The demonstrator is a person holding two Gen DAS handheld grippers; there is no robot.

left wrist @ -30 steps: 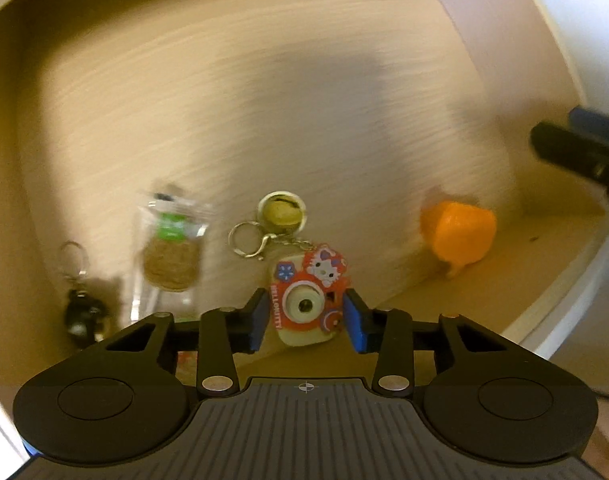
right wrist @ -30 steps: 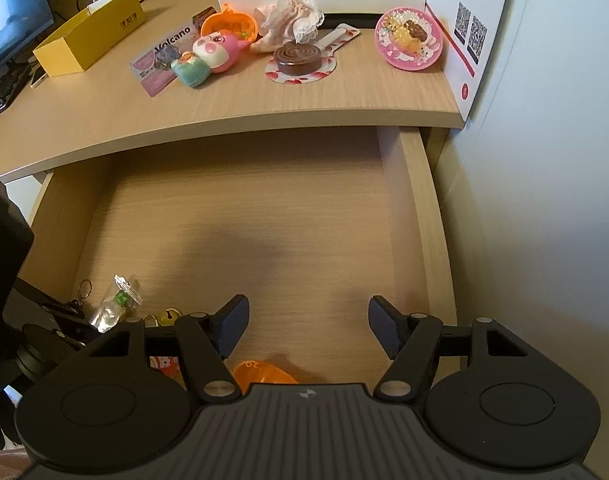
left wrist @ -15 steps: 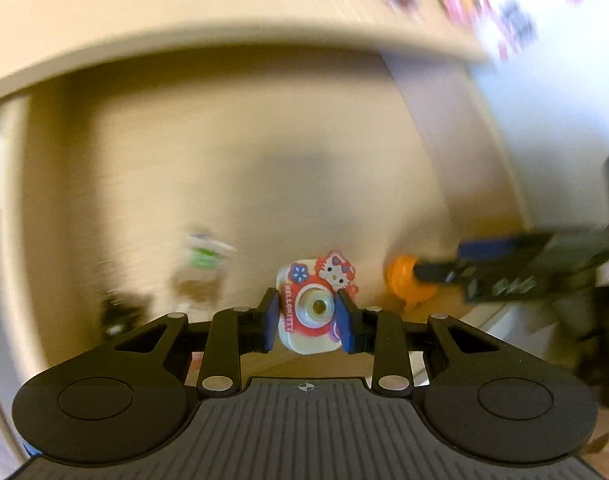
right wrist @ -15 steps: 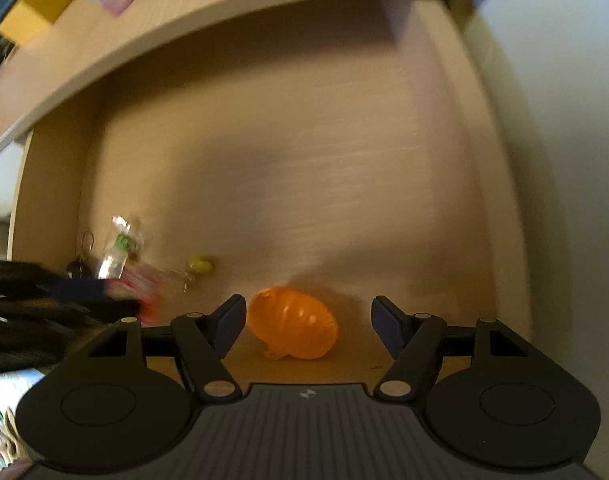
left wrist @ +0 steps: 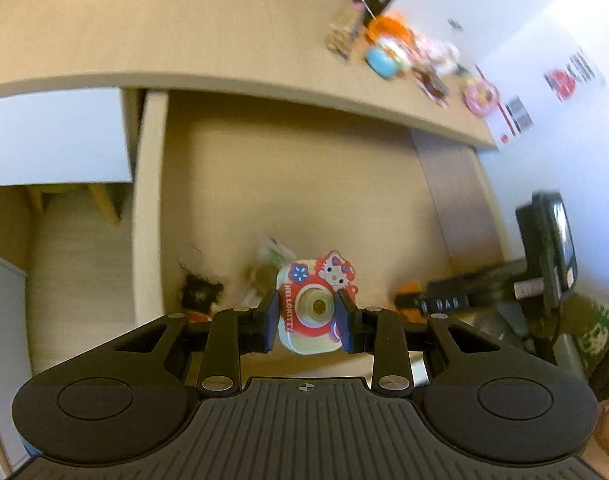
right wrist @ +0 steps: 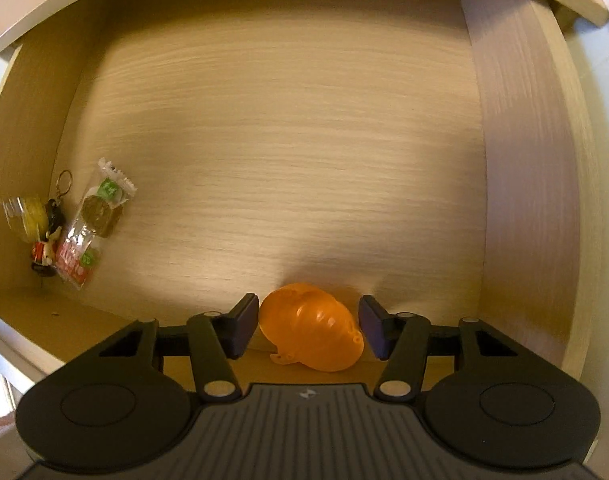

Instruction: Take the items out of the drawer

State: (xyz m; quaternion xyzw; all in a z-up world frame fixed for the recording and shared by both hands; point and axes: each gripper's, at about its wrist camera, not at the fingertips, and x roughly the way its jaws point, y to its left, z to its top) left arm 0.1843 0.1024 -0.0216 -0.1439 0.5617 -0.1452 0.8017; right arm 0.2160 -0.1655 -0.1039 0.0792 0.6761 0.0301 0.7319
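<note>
Pale wood-grain bench (left wrist: 184, 40) with a curved front edge, seen from above in the left wrist view. A white wall (left wrist: 544, 140) rises to its right; a white panel (left wrist: 52, 136) lies below its left end. Light wood-look floor (left wrist: 76, 260) at lower left. Warm illumination; soft shadows fall across the wood.

Hello Kitty toy camera (left wrist: 309, 312) — upright, lifted above open drawer (right wrist: 288, 152) | orange plastic shell (right wrist: 312, 332) — on drawer floor, front edge
</note>
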